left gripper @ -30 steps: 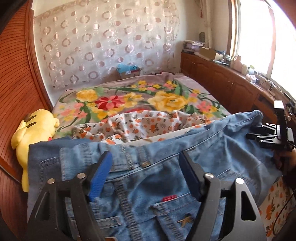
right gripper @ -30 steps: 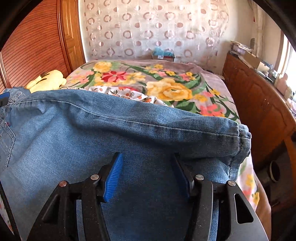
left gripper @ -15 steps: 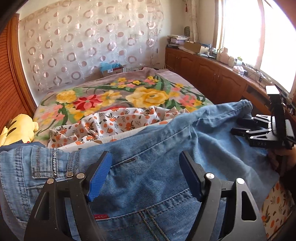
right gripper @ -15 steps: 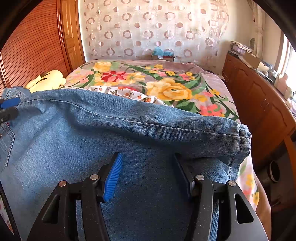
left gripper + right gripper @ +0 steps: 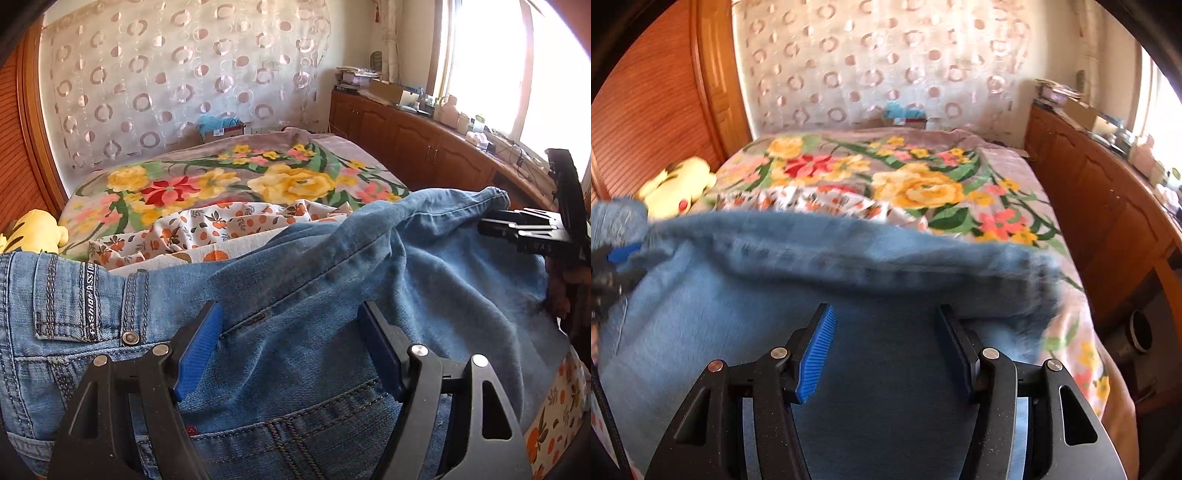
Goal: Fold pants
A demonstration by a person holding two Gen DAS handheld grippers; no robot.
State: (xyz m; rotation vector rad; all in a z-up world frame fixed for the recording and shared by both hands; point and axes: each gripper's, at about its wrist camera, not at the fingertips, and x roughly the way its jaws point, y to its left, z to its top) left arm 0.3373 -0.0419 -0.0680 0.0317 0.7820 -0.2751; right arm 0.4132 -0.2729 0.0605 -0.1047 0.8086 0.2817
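Faded blue denim jeans [image 5: 303, 295] lie doubled on the flowered bed [image 5: 229, 177]; left gripper [image 5: 288, 350] and right gripper [image 5: 886, 347], jaws released, hover. Next, I'd guess: grasp an edge, fold again.

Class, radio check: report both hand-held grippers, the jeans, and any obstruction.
Left hand-held gripper open over jeans waistband. Right hand-held gripper open over the legs. Patterned cloth bunched beyond; nothing blocking.

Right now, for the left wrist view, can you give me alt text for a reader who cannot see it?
Blue jeans lie bunched across the near end of a bed, with the left gripper open over the denim near the waistband. At the right edge the right gripper reaches toward the jeans' far end. Behind lie a floral blanket and a yellow plush toy.
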